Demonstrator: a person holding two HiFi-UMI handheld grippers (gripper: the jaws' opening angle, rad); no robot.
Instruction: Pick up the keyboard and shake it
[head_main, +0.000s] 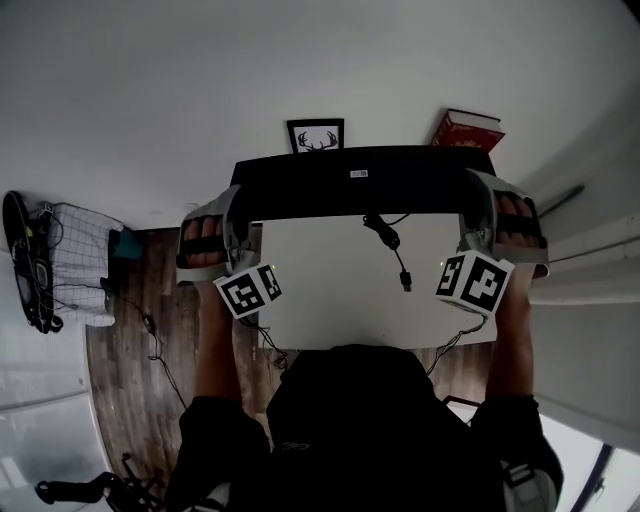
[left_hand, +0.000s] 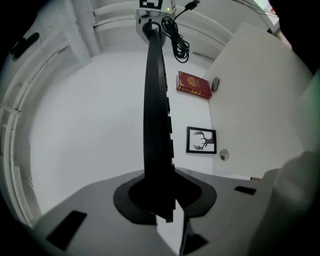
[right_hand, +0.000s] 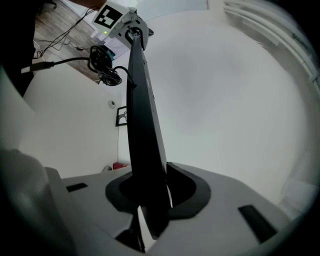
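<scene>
In midair, left gripper (head_main: 232, 215), right gripper (head_main: 482, 210) clamp keyboard (head_main: 360, 185).

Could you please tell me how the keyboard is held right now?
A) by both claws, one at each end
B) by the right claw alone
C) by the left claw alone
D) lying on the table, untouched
A: the left claw and the right claw each grip one end of the keyboard.
</scene>
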